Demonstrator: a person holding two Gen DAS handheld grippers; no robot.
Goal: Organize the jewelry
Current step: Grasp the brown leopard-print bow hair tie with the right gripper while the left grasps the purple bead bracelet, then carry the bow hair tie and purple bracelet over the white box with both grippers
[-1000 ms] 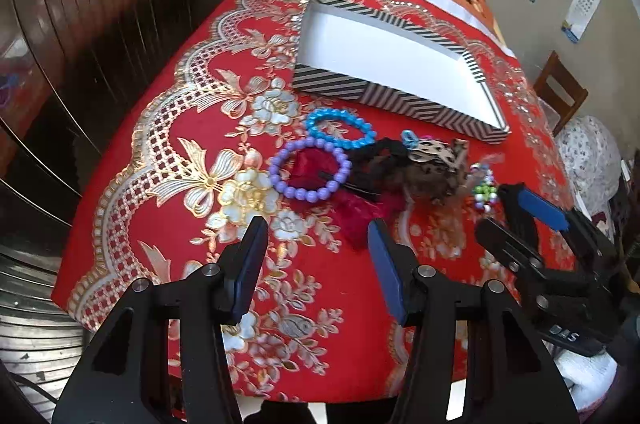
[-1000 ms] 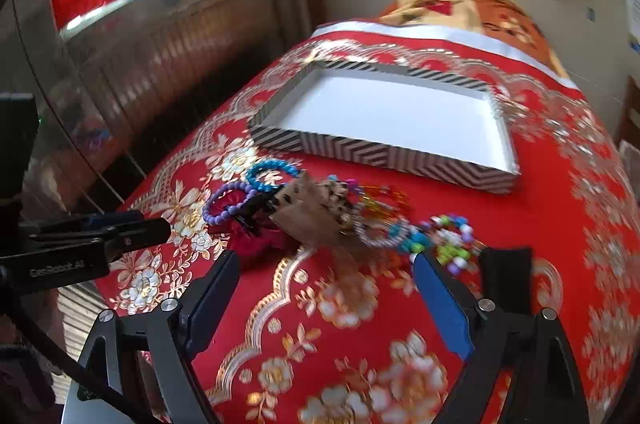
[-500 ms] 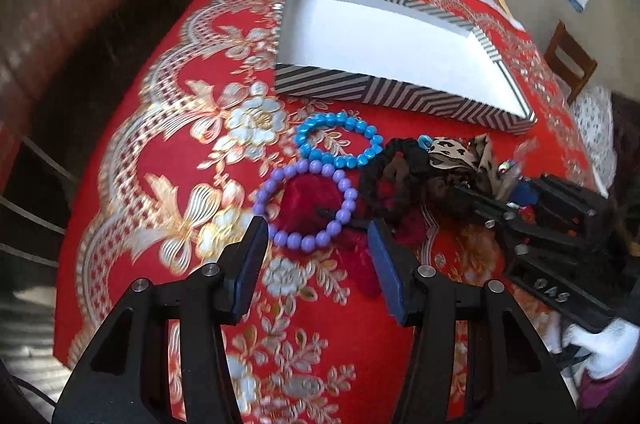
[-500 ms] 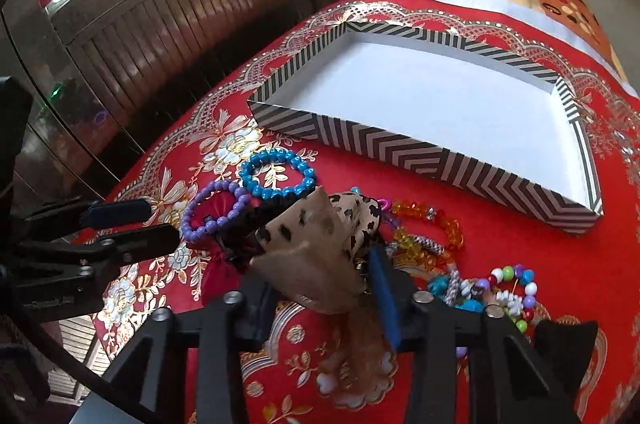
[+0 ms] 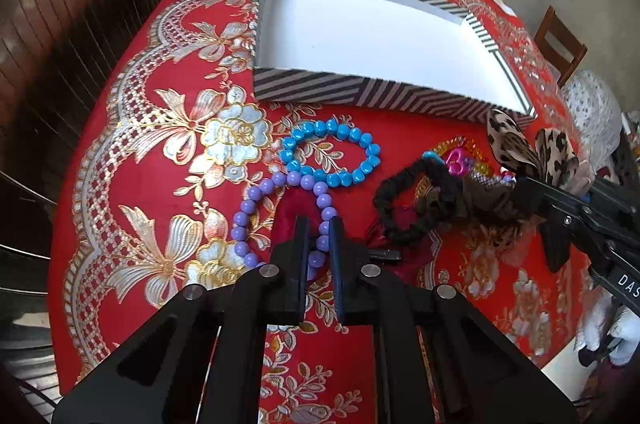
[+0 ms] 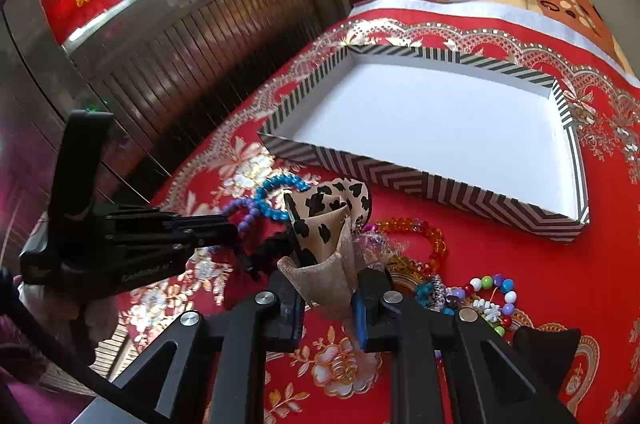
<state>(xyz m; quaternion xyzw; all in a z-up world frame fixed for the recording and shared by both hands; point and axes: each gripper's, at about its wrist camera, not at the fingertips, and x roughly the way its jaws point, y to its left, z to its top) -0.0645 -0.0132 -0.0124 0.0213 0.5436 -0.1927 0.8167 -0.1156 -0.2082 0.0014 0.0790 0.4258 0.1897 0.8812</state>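
A striped box (image 5: 312,89) with a white inside stands on the red cloth; it also shows in the right wrist view (image 6: 360,165). My left gripper (image 5: 318,248) is shut on the purple bead bracelet (image 5: 244,207), next to a blue bead bracelet (image 5: 332,153). My right gripper (image 6: 328,298) is shut on a leopard-print bow hair tie (image 6: 324,228) with a black scrunchie (image 5: 416,199) hanging from it, lifted slightly off the cloth. In the left wrist view the right gripper (image 5: 556,207) sits right of the pile.
An orange bead bracelet (image 6: 424,236) and a multicoloured bead bracelet (image 6: 488,296) lie right of the bow. A dark red cloth piece (image 5: 296,212) lies under the purple bracelet. A wooden chair (image 5: 560,43) stands beyond the table. The table edge drops off at left.
My left gripper moved forward and closed on the purple bracelet. My right gripper closed on the leopard bow and raised it, pulling the black scrunchie with it.
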